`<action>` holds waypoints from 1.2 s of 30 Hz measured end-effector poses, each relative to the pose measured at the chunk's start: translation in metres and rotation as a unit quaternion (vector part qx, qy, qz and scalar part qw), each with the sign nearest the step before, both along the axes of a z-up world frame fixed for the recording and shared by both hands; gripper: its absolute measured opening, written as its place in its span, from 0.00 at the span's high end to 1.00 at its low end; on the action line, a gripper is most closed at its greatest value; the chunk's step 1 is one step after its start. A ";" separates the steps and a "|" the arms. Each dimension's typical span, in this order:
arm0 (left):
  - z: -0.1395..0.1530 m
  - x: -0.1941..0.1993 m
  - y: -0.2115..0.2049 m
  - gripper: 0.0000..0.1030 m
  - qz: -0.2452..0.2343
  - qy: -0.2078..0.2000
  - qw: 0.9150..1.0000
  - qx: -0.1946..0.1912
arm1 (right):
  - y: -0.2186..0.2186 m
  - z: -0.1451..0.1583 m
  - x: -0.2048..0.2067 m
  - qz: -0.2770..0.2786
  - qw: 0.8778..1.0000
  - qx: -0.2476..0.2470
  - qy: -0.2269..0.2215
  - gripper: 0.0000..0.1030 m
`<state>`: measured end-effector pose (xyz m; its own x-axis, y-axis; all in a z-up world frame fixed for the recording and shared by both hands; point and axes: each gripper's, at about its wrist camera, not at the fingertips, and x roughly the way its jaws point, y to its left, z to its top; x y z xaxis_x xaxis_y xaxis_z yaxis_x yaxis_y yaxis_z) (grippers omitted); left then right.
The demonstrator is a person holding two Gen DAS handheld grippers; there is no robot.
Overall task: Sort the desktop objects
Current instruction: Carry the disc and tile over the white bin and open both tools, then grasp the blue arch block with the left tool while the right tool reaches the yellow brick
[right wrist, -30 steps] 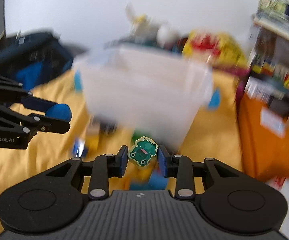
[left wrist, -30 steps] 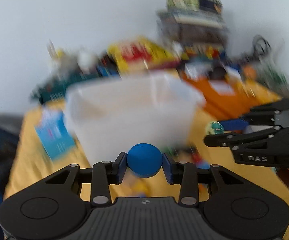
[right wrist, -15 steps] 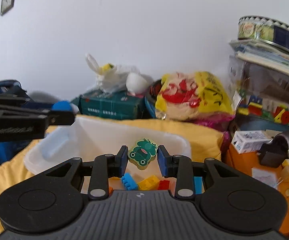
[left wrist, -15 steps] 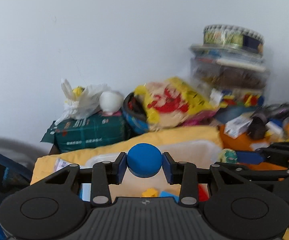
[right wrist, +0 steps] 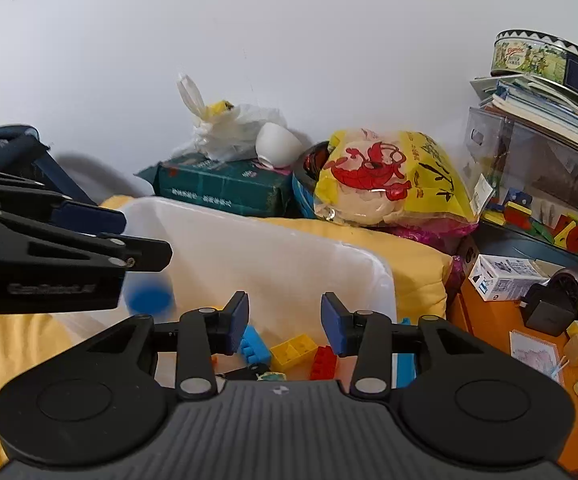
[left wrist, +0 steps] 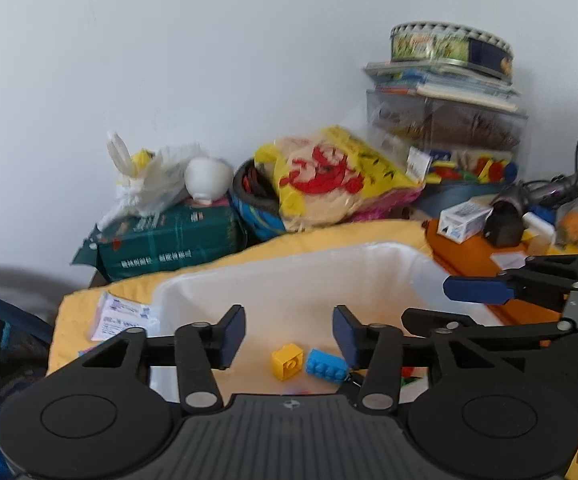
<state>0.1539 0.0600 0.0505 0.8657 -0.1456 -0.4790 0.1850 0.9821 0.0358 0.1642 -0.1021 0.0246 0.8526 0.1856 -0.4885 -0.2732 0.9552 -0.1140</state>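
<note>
White plastic bin (left wrist: 289, 280) sits on the yellow cloth (right wrist: 417, 272) directly in front of both grippers; inside it lie a yellow brick (left wrist: 287, 361) touching a blue brick (left wrist: 326, 367), and the right wrist view adds a red brick (right wrist: 324, 361) beside them. A blurred blue ball (right wrist: 147, 299) shows low at the bin's left side in the right wrist view, below the left gripper's body; whether it is at rest I cannot tell. A scrap of green at the right gripper's near edge may be the frog piece (right wrist: 271, 376), mostly hidden. Left gripper (left wrist: 289, 334): jaws spread, nothing between the pads, only bin floor visible through the gap. Right gripper (right wrist: 285, 322): likewise spread and empty, bricks showing between the fingers. Both sets of jaws have just been opening. Step in hand, as I judge it: the drop into the bin, both items released together. Next move probably calls for drawing both grippers back clear of the bin rim and finding the next loose items on the cloth; the packet (left wrist: 123, 316) to the left of the bin is one candidate. Against the earlier frames: half a second back the left pads pinched the blue ball and the right pads pinched the green frog piece over the bin; now both gaps are bare. Backdrop clutter, including the yellow bag (left wrist: 329, 176), is unchanged.
</note>
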 end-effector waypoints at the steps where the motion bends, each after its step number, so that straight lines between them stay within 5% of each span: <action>1: 0.003 -0.007 -0.001 0.42 -0.001 -0.006 1.000 0.002 | -0.001 0.003 -0.003 0.000 1.000 0.004 -0.002 0.57; 8: 0.007 -0.059 -0.006 0.35 -0.023 -0.011 1.000 -0.012 | -0.010 0.019 -0.034 0.002 0.999 0.034 -0.020 0.50; 16: -0.024 -0.106 -0.010 0.35 -0.027 0.028 0.999 -0.008 | -0.016 0.007 -0.072 0.010 0.999 0.041 0.010 0.47; 23: -0.074 -0.135 -0.014 0.35 -0.001 0.090 0.995 0.050 | -0.012 -0.030 -0.100 0.031 0.996 0.027 0.075 0.43; 36: -0.112 -0.139 -0.002 0.35 -0.002 0.178 0.984 -0.007 | 0.011 -0.048 -0.121 0.073 0.992 0.001 0.104 0.43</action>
<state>0.0148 0.0578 -0.0610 0.6432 -0.1581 -0.7492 0.1873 0.9812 -0.0462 0.0431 -0.0914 -0.0232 0.6978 0.3008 -0.6501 -0.4266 0.9036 -0.0398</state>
